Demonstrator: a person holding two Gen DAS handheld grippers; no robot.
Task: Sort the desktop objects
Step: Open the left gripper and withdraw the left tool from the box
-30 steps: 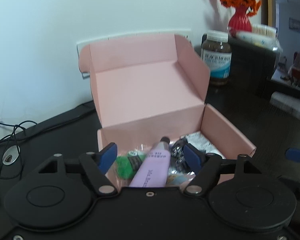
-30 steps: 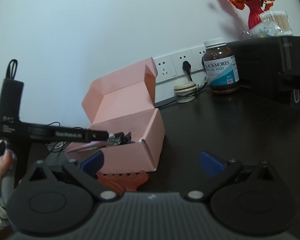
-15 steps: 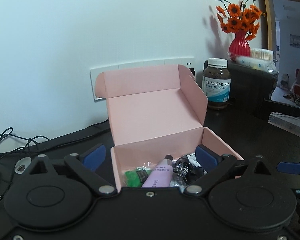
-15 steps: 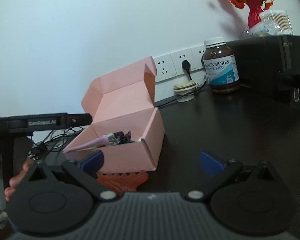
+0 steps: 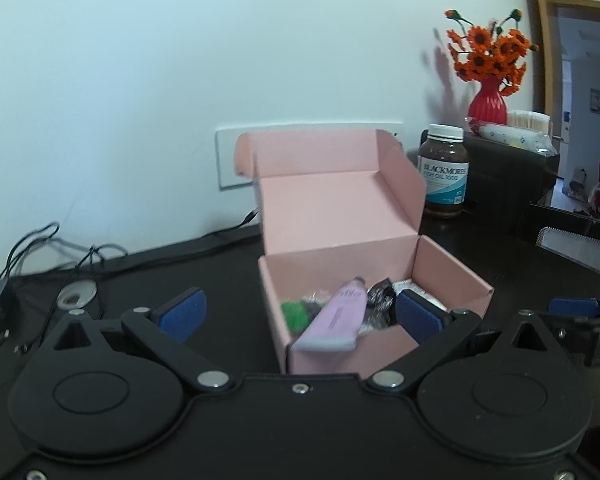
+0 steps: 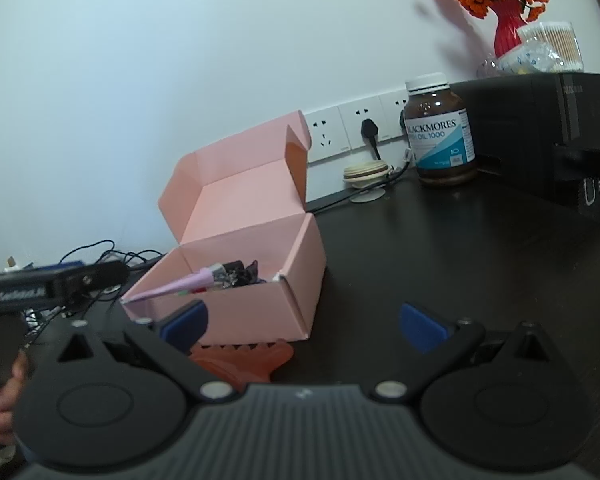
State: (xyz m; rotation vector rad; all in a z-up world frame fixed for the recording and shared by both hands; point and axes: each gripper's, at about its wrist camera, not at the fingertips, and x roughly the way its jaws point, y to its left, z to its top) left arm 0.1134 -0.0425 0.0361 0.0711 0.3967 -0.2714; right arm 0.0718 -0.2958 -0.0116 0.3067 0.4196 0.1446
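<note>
An open pink cardboard box (image 5: 448, 272) stands on the dark desk with its lid up; it also shows in the right wrist view (image 6: 296, 264). Inside lie a lilac tube (image 5: 336, 318), a green item (image 5: 294, 312) and a crumpled black wrapper (image 5: 380, 300). The tube's end rests on the box's near rim (image 6: 172, 288). My left gripper (image 5: 300, 316) is open and empty, just in front of the box. My right gripper (image 6: 304, 322) is open and empty, right of the box. An orange-red claw clip (image 6: 244, 360) lies on the desk between its fingers.
A brown Blackmores fish oil bottle (image 5: 444, 170) stands right of the box by a black cabinet (image 6: 540, 136) carrying a red vase of orange flowers (image 5: 487, 98). Cables (image 5: 52, 248) lie at the left. A wall socket strip (image 6: 352, 128) runs behind. A comb (image 5: 576, 248) lies at right.
My left gripper has pulled back and up from inside the box, now empty, with the lilac tube left lying in the box. The right gripper has stayed still.
</note>
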